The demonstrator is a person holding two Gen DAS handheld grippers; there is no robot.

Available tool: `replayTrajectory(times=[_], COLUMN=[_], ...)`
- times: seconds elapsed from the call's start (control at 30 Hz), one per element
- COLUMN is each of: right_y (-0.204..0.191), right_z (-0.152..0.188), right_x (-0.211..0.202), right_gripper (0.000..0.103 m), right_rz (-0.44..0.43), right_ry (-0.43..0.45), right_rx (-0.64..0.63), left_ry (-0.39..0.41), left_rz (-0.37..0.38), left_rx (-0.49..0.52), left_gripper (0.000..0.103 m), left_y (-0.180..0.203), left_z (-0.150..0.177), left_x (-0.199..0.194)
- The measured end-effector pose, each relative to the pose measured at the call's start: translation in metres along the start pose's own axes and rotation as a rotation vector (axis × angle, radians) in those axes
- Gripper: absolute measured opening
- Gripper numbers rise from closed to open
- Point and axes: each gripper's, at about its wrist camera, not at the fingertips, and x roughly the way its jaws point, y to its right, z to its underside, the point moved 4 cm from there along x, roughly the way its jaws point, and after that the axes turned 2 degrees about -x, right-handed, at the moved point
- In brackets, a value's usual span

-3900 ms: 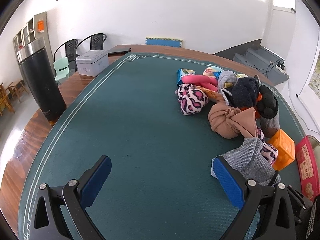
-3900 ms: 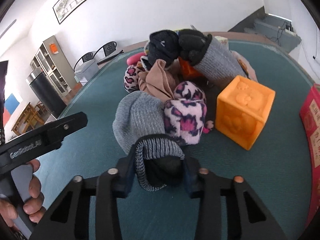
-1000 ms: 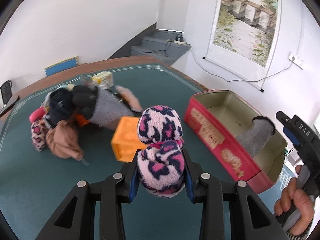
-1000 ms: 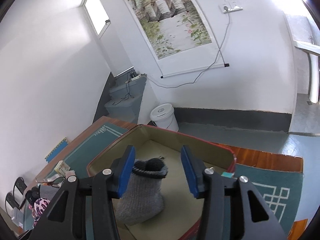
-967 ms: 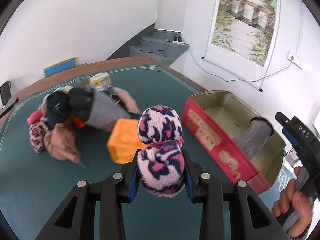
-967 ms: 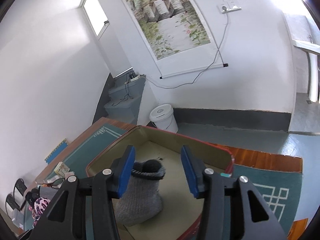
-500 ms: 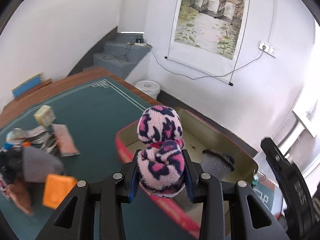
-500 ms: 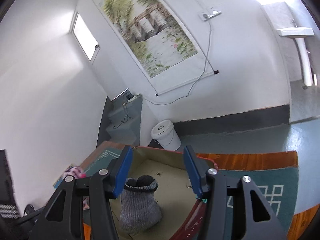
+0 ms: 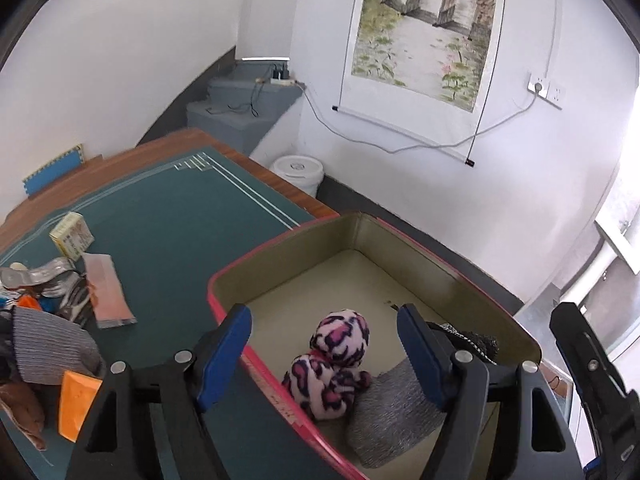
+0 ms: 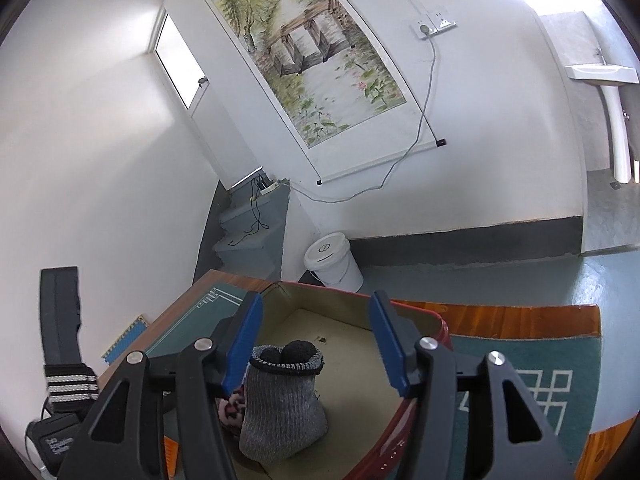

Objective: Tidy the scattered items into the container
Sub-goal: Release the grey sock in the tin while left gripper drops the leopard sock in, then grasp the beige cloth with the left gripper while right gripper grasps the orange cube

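Observation:
A red tin with a beige inside stands at the table's corner. A pink leopard-print sock bundle lies on its floor, leaning against a grey sock bundle with a dark cuff. My left gripper hangs open above the tin, its blue pads on either side of the pink bundle and clear of it. My right gripper is open over the same tin, above the grey sock bundle. The pink bundle peeks out behind its left finger.
On the green mat at left lie a heap of socks, an orange block, a pink packet, foil wrappers and a small yellow box. A white bucket stands on the floor beyond the table edge.
My left gripper carried the pink leopard bundle over the tin, opened and let it drop beside the grey bundle. My right gripper stays open and has risen slightly.

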Motion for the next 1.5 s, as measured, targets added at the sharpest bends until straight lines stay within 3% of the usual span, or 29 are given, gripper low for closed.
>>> replayTrajectory(times=[0.17, 0.43, 0.93, 1.5], right_y=[-0.002, -0.016, -0.036, -0.047], right_z=[0.001, 0.007, 0.019, 0.025], right_x=[0.001, 0.005, 0.006, 0.002], right_gripper=[0.06, 0.065, 0.07, 0.074], right_rz=[0.002, -0.046, -0.071, -0.103], right_ry=[0.003, -0.015, -0.016, -0.007], right_rx=[-0.013, -0.069, -0.169, -0.222], left_ry=[0.017, -0.006, 0.01, -0.079], left_rz=[-0.036, -0.172, -0.46, -0.49], left_rx=[-0.019, -0.065, -0.342, -0.405], left_gripper=[0.077, 0.077, 0.081, 0.081], left_y=[-0.014, -0.062, -0.23, -0.283], left_z=[-0.002, 0.016, 0.087, 0.107], left_x=[-0.011, -0.038, -0.114, -0.063])
